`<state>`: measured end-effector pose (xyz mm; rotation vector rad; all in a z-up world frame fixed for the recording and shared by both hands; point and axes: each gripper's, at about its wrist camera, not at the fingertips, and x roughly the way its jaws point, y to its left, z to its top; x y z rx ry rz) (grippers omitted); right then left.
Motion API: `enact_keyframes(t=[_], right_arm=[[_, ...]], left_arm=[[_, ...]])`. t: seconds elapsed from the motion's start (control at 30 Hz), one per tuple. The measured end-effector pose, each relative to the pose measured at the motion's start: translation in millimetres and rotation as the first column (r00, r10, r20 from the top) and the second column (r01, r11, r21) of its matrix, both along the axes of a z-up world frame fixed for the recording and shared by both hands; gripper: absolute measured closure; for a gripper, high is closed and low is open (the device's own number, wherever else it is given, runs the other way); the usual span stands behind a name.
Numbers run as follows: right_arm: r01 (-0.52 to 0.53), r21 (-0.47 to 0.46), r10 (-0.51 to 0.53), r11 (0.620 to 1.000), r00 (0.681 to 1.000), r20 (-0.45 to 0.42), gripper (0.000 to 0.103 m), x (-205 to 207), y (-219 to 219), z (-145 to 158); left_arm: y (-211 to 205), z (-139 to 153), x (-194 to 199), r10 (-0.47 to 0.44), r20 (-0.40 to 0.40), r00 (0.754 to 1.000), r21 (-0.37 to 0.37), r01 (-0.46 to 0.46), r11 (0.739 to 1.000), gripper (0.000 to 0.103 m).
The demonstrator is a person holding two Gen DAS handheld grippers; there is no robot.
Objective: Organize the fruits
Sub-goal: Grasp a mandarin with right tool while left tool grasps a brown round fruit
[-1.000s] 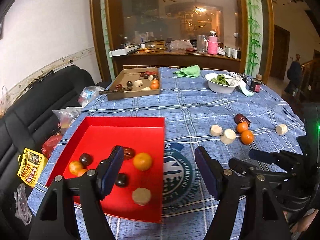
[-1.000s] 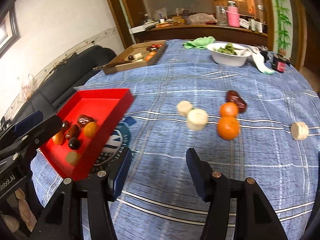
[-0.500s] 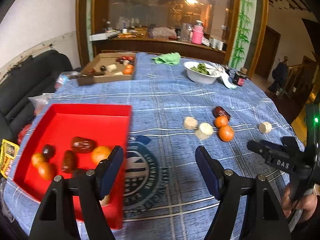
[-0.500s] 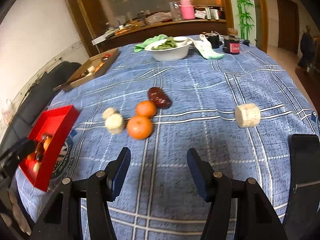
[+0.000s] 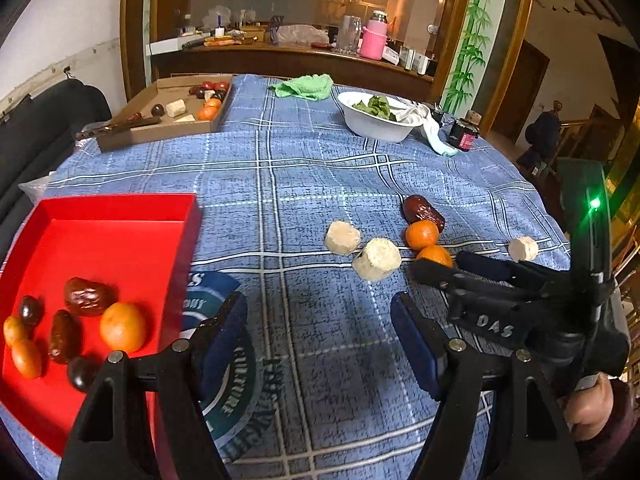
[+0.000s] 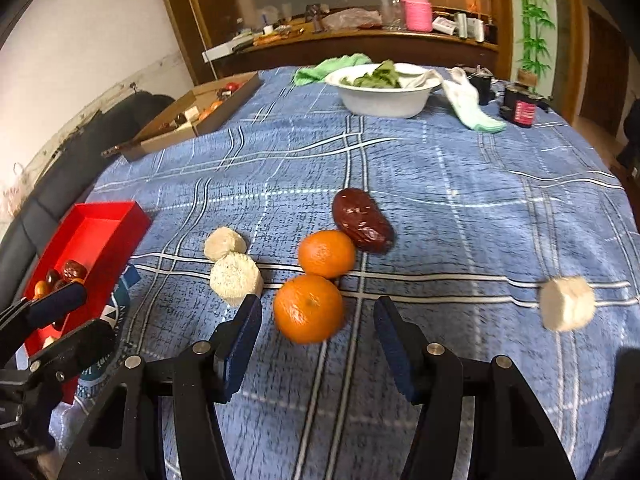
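My right tool (image 6: 318, 336) is spread wide and holds nothing. It hangs low over the bench (image 6: 460, 208), which has a blue checked cloth on it. A big orange (image 6: 308, 308) sits right in front of the gap between the two blue pads, but I cannot tell if a pad touches it. A second orange (image 6: 327, 253) sits just behind the first, touching it. A dark red date (image 6: 361, 220) lies just behind that one. To the left of the oranges are two pale round chunks (image 6: 236, 278), close together. Another pale chunk (image 6: 567, 308) lies alone, well off to the right.

My left tool (image 5: 318, 336) is spread wide too, and it holds nothing. It hangs over the cloth, just beside the red tray (image 5: 120, 236). The tray sits at the left side of the bench. In its near part lie an orange (image 5: 122, 327), some small orange fruits, two brown dates and some small dark fruits.

Far back on the bench there is a white bowl (image 6: 384, 98) with green leaves in it. A flat brown box (image 5: 168, 128) with more fruit in it sits at the far left corner. A green rag (image 5: 304, 86) lies near the far edge.
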<state>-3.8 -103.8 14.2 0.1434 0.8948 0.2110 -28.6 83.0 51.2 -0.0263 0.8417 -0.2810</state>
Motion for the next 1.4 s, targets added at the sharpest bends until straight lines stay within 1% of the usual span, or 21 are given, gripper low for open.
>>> enact_keyframes(t=[0.03,0.07,0.1,0.2,0.3,0.4,0.47,0.53,0.6,0.63,0.67,0.7,0.73,0.93,1.17,1.3,1.4], right_arm=[[-0.004,0.0,0.004,1.0,1.0,-0.003,0.054,2.2,1.3,-1.4],[-0.014,0.005,0.014,1.0,1.0,-0.01,0.061,5.0,2.5,-3.4],[-0.021,0.012,0.021,1.0,1.0,-0.017,0.064,7.0,3.1,-4.9],[-0.02,0.036,0.02,0.999,1.0,-0.012,0.064,5.6,-0.9,-5.4],[0.039,0.044,-0.039,0.998,0.999,-0.004,0.064,2.4,-15.0,-3.4],[0.103,0.108,-0.102,0.989,0.995,-0.01,0.064,0.1,-38.7,-2.8],[0.143,0.133,-0.141,0.981,0.99,-0.027,0.064,0.7,-51.0,-5.1],[0.166,0.149,-0.161,0.975,0.986,-0.047,0.064,2.3,-57.5,-7.9],[0.165,0.149,-0.159,0.975,0.986,-0.048,0.064,2.8,-56.8,-7.7],[0.163,0.144,-0.158,0.976,0.986,-0.043,0.064,2.8,-56.0,-6.5],[0.159,0.14,-0.155,0.977,0.987,-0.039,0.064,2.5,-54.7,-5.9],[0.155,0.138,-0.151,0.978,0.988,-0.038,0.064,2.9,-53.7,-5.7],[0.151,0.135,-0.147,0.979,0.988,-0.038,0.064,3.1,-52.2,-6.2],[0.14,0.104,-0.137,0.985,0.99,-0.031,0.064,3.8,-46.5,-7.2],[0.128,0.077,-0.128,0.989,0.992,-0.004,0.064,1.8,-42.0,-5.2],[0.121,0.051,-0.123,0.991,0.992,0.029,0.064,-1.5,-37.5,-0.4],[0.107,0.049,-0.109,0.993,0.993,0.049,0.064,-6.7,-31.0,7.9]], left_arm=[[-1.8,-1.1,2.4,-0.001,-0.002,1.0,-0.001,0.001,1.0,0.03],[-4.2,-2.0,5.1,-0.004,-0.002,1.0,-0.002,0.004,1.0,0.03],[-8.0,-3.7,8.8,-0.012,0.0,1.0,-0.003,0.012,1.0,0.03],[-17.8,-9.9,17.5,-0.026,-0.002,1.0,0.008,0.026,1.0,0.03],[-30.9,-19.1,28.3,-0.048,-0.024,0.999,0.012,0.048,0.999,0.03],[-42.3,-25.6,37.4,-0.071,-0.037,0.997,0.009,0.071,0.997,0.03],[-51.1,-29.2,42.6,-0.081,-0.04,0.996,0.021,0.082,0.996,0.03],[-60.6,-32.8,49.6,-0.096,-0.048,0.994,0.032,0.097,0.995,0.031],[-69.2,-38.3,55.9,-0.097,-0.058,0.994,0.059,0.101,0.993,0.031],[-71.0,-40.0,56.8,-0.097,-0.063,0.993,0.066,0.101,0.993,0.035],[-71.8,-41.9,58.8,-0.095,-0.075,0.993,0.071,0.1,0.992,0.047],[-70.9,-40.7,58.6,-0.081,-0.061,0.995,0.083,0.086,0.993,0.058],[-69.1,-40.4,59.1,-0.083,-0.064,0.994,0.073,0.088,0.993,0.066],[-58.4,-37.0,51.8,-0.067,-0.062,0.996,0.05,0.07,0.996,0.066],[-33.7,-22.3,26.3,-0.028,-0.036,0.999,-0.006,0.028,1.0,0.066],[-8.9,-10.8,8.1,0.012,-0.022,1.0,-0.04,-0.013,0.999,0.066],[24.0,4.6,-7.7,0.065,0.01,0.998,-0.067,-0.064,0.996,0.066]])
